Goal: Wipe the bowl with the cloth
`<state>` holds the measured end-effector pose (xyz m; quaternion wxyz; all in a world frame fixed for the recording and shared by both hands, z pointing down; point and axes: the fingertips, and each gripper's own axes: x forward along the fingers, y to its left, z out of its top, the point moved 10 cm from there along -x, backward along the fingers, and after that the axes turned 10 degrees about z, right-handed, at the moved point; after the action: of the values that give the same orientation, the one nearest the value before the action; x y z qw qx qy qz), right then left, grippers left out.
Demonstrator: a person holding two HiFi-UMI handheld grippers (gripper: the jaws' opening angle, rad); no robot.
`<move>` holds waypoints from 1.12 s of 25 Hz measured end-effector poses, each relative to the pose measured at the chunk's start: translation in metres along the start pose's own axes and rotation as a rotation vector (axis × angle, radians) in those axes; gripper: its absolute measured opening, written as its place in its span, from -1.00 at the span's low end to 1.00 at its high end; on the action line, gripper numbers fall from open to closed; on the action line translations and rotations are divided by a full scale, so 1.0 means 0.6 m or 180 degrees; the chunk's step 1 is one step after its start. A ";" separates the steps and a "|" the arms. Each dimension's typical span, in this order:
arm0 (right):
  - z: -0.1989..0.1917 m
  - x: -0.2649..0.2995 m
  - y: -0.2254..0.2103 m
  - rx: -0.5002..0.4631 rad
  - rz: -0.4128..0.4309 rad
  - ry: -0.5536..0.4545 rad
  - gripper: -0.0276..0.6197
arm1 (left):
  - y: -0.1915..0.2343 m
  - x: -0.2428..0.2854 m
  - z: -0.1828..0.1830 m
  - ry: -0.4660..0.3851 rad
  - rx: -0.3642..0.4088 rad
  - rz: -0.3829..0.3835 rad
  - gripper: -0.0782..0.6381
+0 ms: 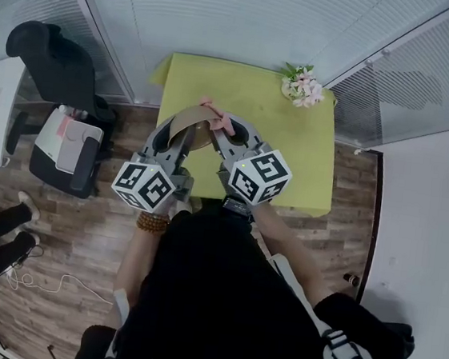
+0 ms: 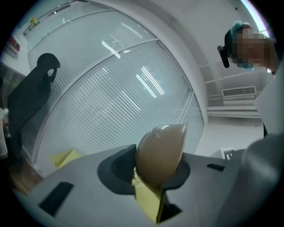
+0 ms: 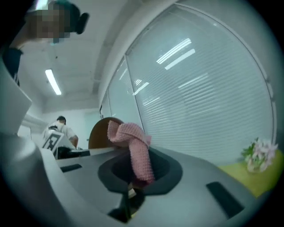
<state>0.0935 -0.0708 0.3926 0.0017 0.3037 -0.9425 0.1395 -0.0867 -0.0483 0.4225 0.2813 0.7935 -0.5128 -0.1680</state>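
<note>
A tan bowl [image 1: 187,122] is lifted off the green table [image 1: 293,142] and tipped on its side, its rim pinched by my left gripper [image 1: 178,135]. The left gripper view shows the bowl's [image 2: 160,150] rounded outside rising from the left gripper [image 2: 150,184] against the window blinds. My right gripper [image 1: 223,137] is shut on a pink waffle cloth [image 1: 218,117] just right of the bowl. In the right gripper view the cloth [image 3: 135,150] stands bunched out of the right gripper [image 3: 132,188], and the bowl's [image 3: 99,132] brown edge shows close behind it.
A small bunch of pink flowers [image 1: 302,86] sits at the table's far right corner. A black office chair [image 1: 63,76] and a stool with papers [image 1: 71,145] stand left of the table on the wood floor. Glass walls with blinds close off the back.
</note>
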 end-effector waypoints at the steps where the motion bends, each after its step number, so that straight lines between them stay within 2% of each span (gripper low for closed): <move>1: -0.004 0.000 -0.003 0.0210 0.0058 -0.0043 -0.86 | 0.001 -0.001 -0.001 -0.0029 -0.0079 -0.0019 -0.52; 6: -0.029 0.008 -0.020 0.1129 0.0307 -0.0197 -0.86 | 0.010 -0.003 -0.008 -0.0166 -0.0294 -0.0020 -0.52; 8: -0.040 0.013 -0.028 0.1226 0.0315 -0.0091 -0.86 | 0.016 0.001 -0.015 -0.0104 -0.0206 0.0011 -0.52; 9: -0.042 0.013 -0.031 0.1084 0.0271 0.0019 -0.86 | 0.018 0.005 -0.019 -0.0017 -0.0094 0.0017 -0.49; 10: -0.041 0.013 -0.032 0.0819 0.0199 0.0142 -0.86 | 0.017 0.007 -0.022 0.0078 0.0053 0.0021 -0.45; 12: -0.028 0.008 -0.027 0.0021 -0.0033 0.0378 -0.86 | 0.011 0.004 -0.019 0.0164 0.0431 0.0111 -0.40; 14: -0.006 0.004 -0.015 -0.1046 -0.0308 0.0629 -0.86 | 0.002 -0.001 -0.007 0.0204 0.1018 0.0300 -0.40; 16: 0.011 0.002 0.006 -0.2124 -0.0477 0.0916 -0.86 | -0.013 0.001 -0.006 0.0367 0.1742 0.0427 -0.39; 17: 0.015 0.004 0.018 -0.2607 -0.0508 0.1070 -0.86 | -0.022 0.003 -0.009 0.0439 0.2009 0.0464 -0.39; 18: 0.015 0.007 0.032 -0.3008 -0.0508 0.1206 -0.86 | -0.030 0.005 -0.013 0.0485 0.2155 0.0501 -0.40; 19: 0.013 0.010 0.043 -0.3289 -0.0490 0.1298 -0.86 | -0.035 0.006 -0.016 0.0504 0.2178 0.0542 -0.44; 20: 0.012 0.012 0.052 -0.3441 -0.0467 0.1338 -0.86 | -0.035 0.007 -0.017 0.0504 0.2104 0.0578 -0.57; 22: 0.013 0.015 0.062 -0.3476 -0.0440 0.1299 -0.86 | -0.025 0.005 -0.012 0.0472 0.1803 0.0573 -0.64; 25: 0.020 0.015 0.066 -0.3166 -0.0433 0.1052 -0.87 | -0.015 -0.004 0.002 0.0322 0.1358 0.0483 -0.64; 28: 0.024 0.014 0.059 -0.2678 -0.0395 0.0824 -0.87 | -0.006 -0.009 0.006 0.0175 0.0784 0.0439 -0.63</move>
<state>0.0675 -0.0519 0.3699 0.2515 0.3125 -0.8893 -0.2197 -0.0886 -0.0436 0.4173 0.2067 0.7893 -0.5749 -0.0623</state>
